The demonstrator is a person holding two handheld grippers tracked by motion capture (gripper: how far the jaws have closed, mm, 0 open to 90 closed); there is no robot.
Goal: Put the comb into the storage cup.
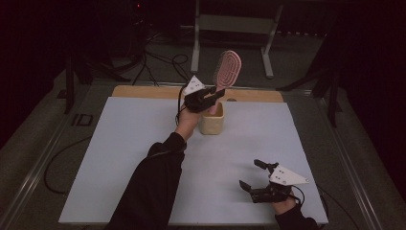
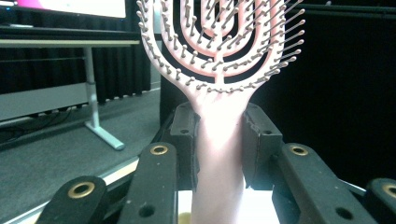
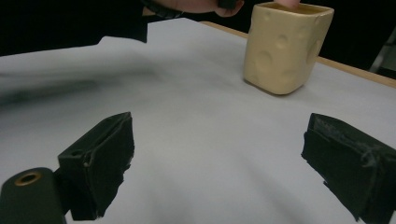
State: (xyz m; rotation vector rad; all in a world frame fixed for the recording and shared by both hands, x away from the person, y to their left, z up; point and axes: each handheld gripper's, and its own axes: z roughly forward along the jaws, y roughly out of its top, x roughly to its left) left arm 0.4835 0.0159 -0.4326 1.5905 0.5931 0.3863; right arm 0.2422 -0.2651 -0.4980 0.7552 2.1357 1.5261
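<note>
A pink vented hairbrush stands upright with its handle reaching down into a cream cup near the table's far middle. My left gripper is shut on the brush's handle, just below the bristled head. My right gripper rests open near the table's front right, nothing between its jaws. In the right gripper view its gripper faces the cream cup, which has round dimples on its sides.
A white sheet covers most of the wooden table. Beyond the far edge are cables on a dark floor and a metal stand's legs. A sleeve and forearm cross the table's middle.
</note>
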